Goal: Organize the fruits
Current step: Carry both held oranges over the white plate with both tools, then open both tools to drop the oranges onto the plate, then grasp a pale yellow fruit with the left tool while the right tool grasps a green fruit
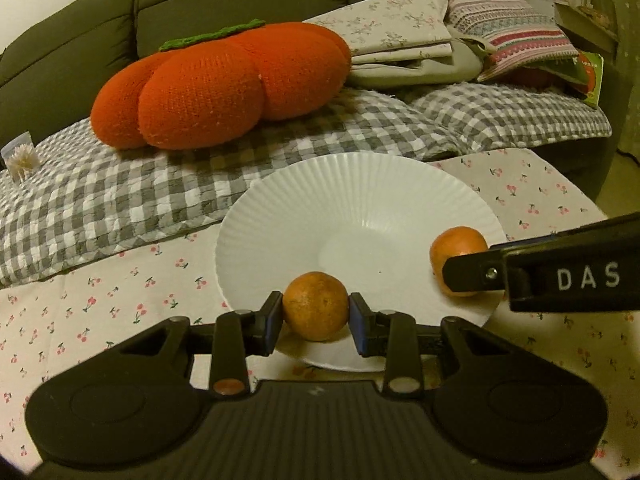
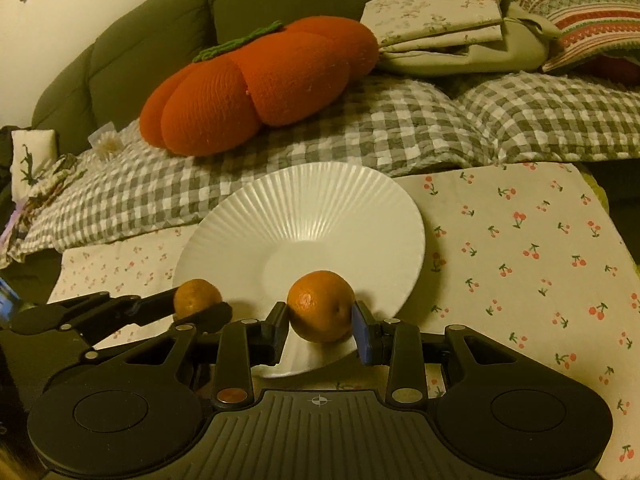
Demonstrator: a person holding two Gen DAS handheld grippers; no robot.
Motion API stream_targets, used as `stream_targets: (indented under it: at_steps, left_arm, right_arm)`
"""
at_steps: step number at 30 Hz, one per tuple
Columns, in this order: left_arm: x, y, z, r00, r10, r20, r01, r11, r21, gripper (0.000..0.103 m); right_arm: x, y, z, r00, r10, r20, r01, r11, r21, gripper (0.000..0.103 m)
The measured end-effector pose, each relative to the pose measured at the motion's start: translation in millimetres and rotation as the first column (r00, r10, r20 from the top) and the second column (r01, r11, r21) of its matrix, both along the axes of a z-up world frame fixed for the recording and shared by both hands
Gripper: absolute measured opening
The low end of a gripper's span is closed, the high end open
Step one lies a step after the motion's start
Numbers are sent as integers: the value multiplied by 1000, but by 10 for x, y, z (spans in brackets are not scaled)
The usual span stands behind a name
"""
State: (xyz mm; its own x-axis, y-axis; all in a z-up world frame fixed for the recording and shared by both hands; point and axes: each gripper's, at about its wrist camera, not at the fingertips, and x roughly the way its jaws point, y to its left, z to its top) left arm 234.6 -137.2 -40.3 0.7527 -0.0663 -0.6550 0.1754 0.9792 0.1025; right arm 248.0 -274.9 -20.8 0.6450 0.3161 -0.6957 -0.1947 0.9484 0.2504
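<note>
A white ribbed plate (image 1: 360,196) lies on a cherry-print cloth (image 1: 120,280); it also shows in the right wrist view (image 2: 320,196). My left gripper (image 1: 316,318) is shut on an orange (image 1: 315,306) and holds it over the plate's near rim. My right gripper (image 2: 320,322) is shut on a second orange (image 2: 320,306) over the plate's near right rim. In the left wrist view the right gripper's finger (image 1: 476,272) covers part of that second orange (image 1: 456,248). In the right wrist view the left gripper (image 2: 200,308) and its orange (image 2: 197,296) appear at the left.
A large orange pumpkin-shaped cushion (image 1: 224,84) lies on a grey checked blanket (image 1: 120,192) behind the plate. Folded linens (image 1: 400,32) and a striped pillow (image 1: 516,28) are stacked at the back right against a dark sofa back (image 1: 80,32).
</note>
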Motion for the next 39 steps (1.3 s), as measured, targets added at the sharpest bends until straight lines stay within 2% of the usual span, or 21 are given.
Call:
stream_targets:
  at_steps: [7,9,10,11,12,13,14,27,31,35,38,39]
  left_arm:
    - [18,-23,-24,1000,1,6,-1,1000,9,37]
    - [14,-19,-18,1000,-3,3,3,1000,0,46]
    - [7,-25,-11,1000,-5,3,5,1000,0,54]
    - [-1,-33,-4,1000,-5,4,5,1000,4,61]
    - [-13,-44,4,1000,-7,8,7,1000,8,63]
    - [-27,-55,12,1000,-12,8,11,1000,12,63]
    - [-36,-64,19,1000,-14,6,14,1000,15,63]
    - [-269,68,253,999,32,-17,-32,999,-17,64]
    - [-452,266,345,997,69,-24,-70,997,-45,69]
    - [-609,500,418,993,113,-34,-115,991,-66,69]
    - [-736,672,468,988,148,-46,-152,982,-109,69]
    - [-775,715,477,986,158,-55,-164,979,-119,69]
  right_arm:
    - [29,-35,-15,1000,-4,-15,5,999,33,36]
    - [26,-22,-18,1000,-2,-9,2,1000,29,36]
    - [23,-16,-13,1000,-1,-10,1,1000,26,37]
    - [22,-14,-9,1000,-4,-11,4,1000,25,39]
    - [15,-25,6,1000,-6,-7,6,999,33,45]
    - [4,-38,28,1000,-11,0,11,999,44,50]
    - [-3,-47,50,1000,-17,7,17,999,51,51]
    - [-149,-141,269,998,-60,6,59,993,97,53]
    - [-274,-177,329,996,-91,-17,92,990,106,56]
    - [-463,-199,376,994,-100,-37,104,986,127,61]
    - [-620,-202,415,995,-98,-36,102,987,124,63]
    - [-657,-208,428,994,-102,-36,106,987,122,67]
